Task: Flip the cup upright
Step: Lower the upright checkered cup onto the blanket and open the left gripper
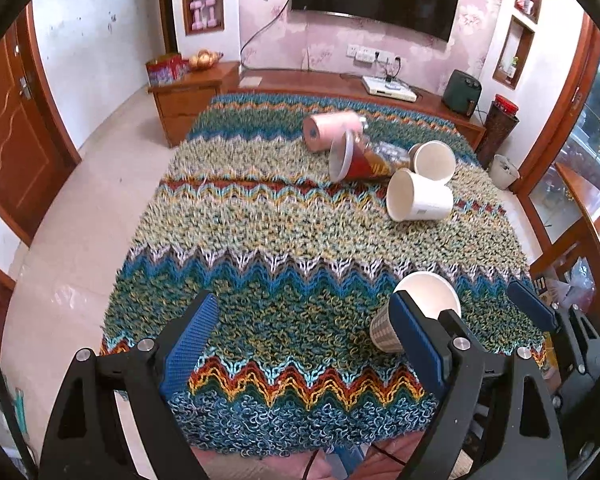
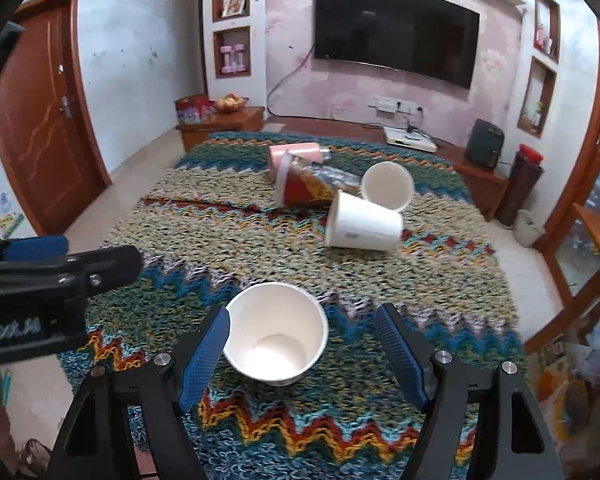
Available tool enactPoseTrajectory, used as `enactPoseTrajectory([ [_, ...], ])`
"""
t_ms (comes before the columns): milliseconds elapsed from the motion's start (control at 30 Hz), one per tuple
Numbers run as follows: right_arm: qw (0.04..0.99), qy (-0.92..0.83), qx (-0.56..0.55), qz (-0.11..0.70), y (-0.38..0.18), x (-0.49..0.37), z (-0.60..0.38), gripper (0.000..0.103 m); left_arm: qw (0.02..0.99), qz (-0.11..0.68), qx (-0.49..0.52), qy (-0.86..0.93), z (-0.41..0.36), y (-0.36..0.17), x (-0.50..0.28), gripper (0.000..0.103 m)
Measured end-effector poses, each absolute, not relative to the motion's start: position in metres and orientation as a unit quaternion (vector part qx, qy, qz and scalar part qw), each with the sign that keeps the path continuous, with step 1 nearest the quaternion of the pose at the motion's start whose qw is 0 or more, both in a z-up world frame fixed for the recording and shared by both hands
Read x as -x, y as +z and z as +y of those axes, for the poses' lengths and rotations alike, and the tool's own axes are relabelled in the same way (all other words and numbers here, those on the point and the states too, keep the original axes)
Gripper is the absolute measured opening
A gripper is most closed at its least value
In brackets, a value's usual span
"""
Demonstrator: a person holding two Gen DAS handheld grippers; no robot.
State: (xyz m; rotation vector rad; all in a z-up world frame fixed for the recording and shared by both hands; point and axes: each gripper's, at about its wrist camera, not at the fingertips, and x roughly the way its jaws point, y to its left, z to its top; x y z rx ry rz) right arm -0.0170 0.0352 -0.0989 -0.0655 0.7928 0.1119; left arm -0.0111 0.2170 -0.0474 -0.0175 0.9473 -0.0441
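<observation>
My right hand-held gripper (image 2: 302,354) is spread wide around the cup (image 2: 275,332).
The cup stands upright on the woolly worktop (image 2: 440,280). My left hand-held gripper (image 1: 308,344) is spread too, holding nothing.

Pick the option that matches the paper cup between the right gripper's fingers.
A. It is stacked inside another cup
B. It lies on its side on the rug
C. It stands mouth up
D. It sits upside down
C: the right wrist view looks down into the paper cup's open mouth to its bottom, between the open right gripper's fingers.
</observation>
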Motion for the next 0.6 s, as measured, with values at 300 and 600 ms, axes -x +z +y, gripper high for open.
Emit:
enactPoseTrajectory([
  [300,0.903,0.039,-0.019,0.428,-0.072,0.007,0.020,0.076,0.899,0.436,-0.010,-0.020,0.212,-0.025,0.014,0.089],
  [600,0.907,0.023,-0.003,0.421,-0.045,0.014,0.025,0.076,0.905,0.424,-0.010,-0.010,0.220,-0.003,0.019,0.089],
])
